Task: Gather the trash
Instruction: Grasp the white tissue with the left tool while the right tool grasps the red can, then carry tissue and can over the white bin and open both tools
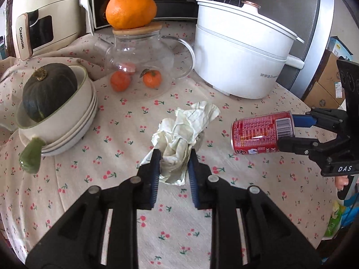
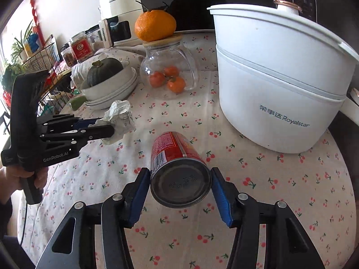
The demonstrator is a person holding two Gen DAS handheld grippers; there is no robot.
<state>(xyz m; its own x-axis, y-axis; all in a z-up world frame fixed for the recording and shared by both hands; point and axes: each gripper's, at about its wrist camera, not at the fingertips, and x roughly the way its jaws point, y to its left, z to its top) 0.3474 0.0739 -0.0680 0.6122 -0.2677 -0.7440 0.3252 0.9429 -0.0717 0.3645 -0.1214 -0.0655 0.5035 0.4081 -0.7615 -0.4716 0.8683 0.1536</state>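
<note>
A crumpled white paper wad (image 1: 184, 139) sits between the blue pads of my left gripper (image 1: 175, 157), which is shut on it just above the cherry-print tablecloth; the wad also shows in the right wrist view (image 2: 119, 118) with the left gripper (image 2: 107, 126). A red drink can (image 2: 179, 170) lies on its side, its base facing the camera, held between the pads of my right gripper (image 2: 180, 174). In the left wrist view the can (image 1: 260, 132) and the right gripper (image 1: 289, 132) are at the right.
A white Royalstar electric pot (image 2: 280, 85) stands at the right back. A glass teapot (image 1: 143, 60) with small oranges inside carries a large orange (image 1: 131, 9). Stacked bowls (image 1: 74, 121) with a dark squash (image 1: 48, 92) are at the left. The table edge (image 1: 314, 112) curves at the right.
</note>
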